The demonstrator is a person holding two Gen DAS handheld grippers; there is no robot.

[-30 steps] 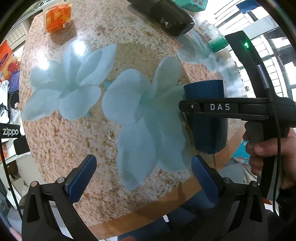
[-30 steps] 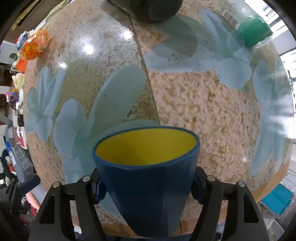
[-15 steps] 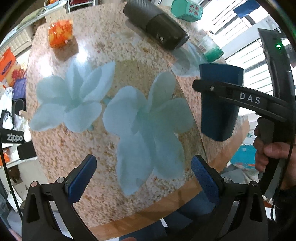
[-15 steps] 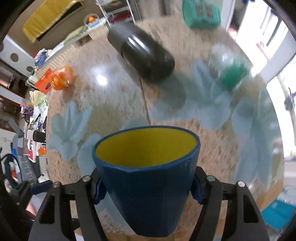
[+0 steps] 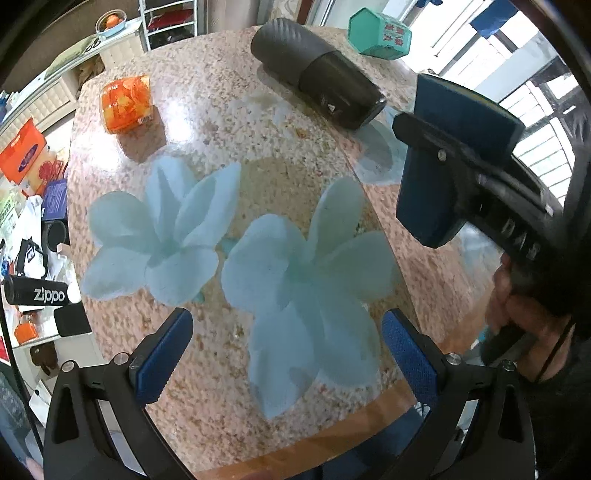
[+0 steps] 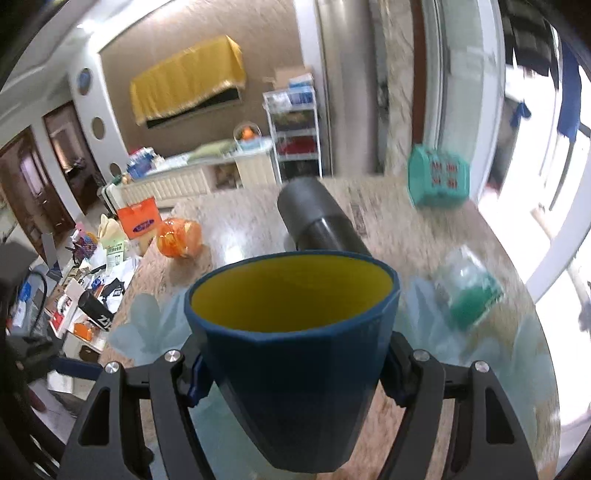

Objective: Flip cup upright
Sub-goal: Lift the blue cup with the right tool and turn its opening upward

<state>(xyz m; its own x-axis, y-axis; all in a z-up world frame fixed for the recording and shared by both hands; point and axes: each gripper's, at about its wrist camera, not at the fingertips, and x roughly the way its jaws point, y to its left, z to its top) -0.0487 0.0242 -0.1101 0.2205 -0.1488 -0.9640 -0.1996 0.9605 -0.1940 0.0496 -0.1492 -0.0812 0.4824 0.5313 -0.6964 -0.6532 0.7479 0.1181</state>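
Zippo cylinder [image 5: 38, 293]: black, lying off the table's left edge among clutter; white "zippo" lettering reads clearly.
Orange box [image 5: 22, 151]: at far left beyond the table, with a blue oval logo too small to read.
Orange container [image 5: 127, 103]: clear plastic with orange contents, resting on the table's far left part.
Table [image 5: 207, 133]: round, speckled stone top printed with pale blue flowers [image 5: 159, 236], wooden rim along the near edge.
Left gripper [image 5: 286, 350]: jaws spread wide with nothing between them, blue pads over the near part of the table.
Black flask [image 5: 321, 88]: dark cylinder lying on its side at the far middle, a small triangular mark on its lower section.
Teal box [image 5: 380, 33]: hexagonal, at the far edge, with red characters that cannot be made out.
Cup [image 6: 291, 332]: blue outside, yellow inside, lifted clear above the table's right side with its mouth upward and tilted; nothing visible inside it.
Right gripper [image 6: 293, 369]: jaws closed against both flanks of the cup; in the left wrist view its finger crosses the cup's side, and letters on it, blurred, look like "DAS".
Right hand [image 5: 517, 314]: wrapped around the gripper's handle, partly hidden.
Green-capped jar [image 6: 469, 291]: clear, on its side at the right, blurred.
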